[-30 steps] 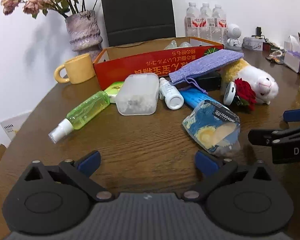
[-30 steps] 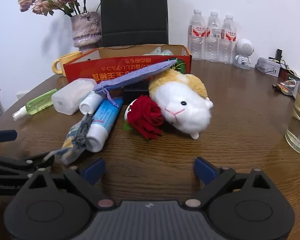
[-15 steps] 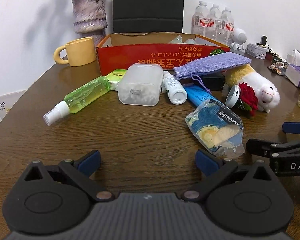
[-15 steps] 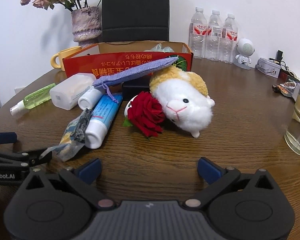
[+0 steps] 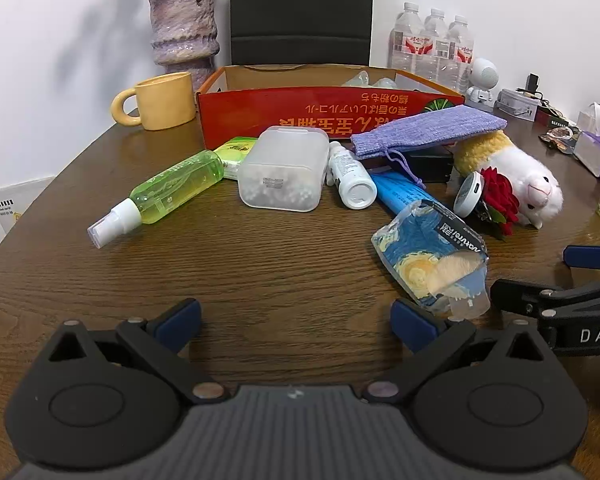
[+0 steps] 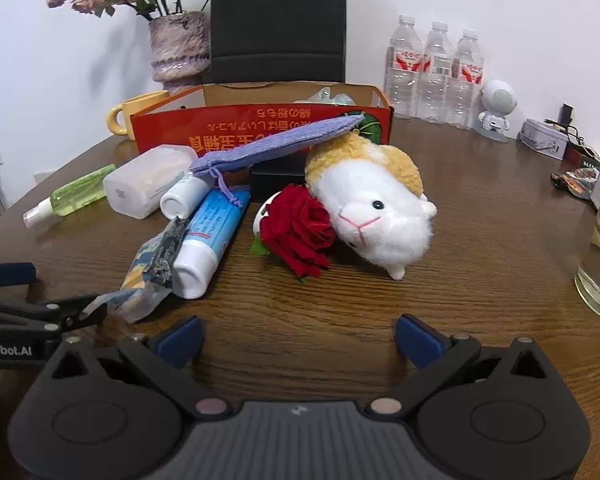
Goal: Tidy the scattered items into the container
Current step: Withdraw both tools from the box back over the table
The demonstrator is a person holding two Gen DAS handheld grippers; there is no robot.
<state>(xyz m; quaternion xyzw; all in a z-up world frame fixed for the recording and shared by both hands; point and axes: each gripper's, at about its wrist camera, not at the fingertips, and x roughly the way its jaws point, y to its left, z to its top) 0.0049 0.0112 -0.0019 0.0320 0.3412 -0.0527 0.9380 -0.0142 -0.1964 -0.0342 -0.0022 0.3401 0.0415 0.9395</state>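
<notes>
Since before, nothing shifted on wooden table (image 5: 284,264) by white wall (image 5: 60,40).

Cluttered wooden table (image 5: 284,264)

The open red cardboard box (image 5: 332,114) sits at the back of the bench, and sprawled in front are a green spray bottle (image 5: 168,192) on its side, a frosted plastic case (image 5: 282,168), a small white bottle (image 5: 350,180), a blue tube (image 6: 208,236), a purple pouch (image 5: 428,130), a red rose (image 6: 296,230) and a plush hamster (image 6: 374,208).
</notes>
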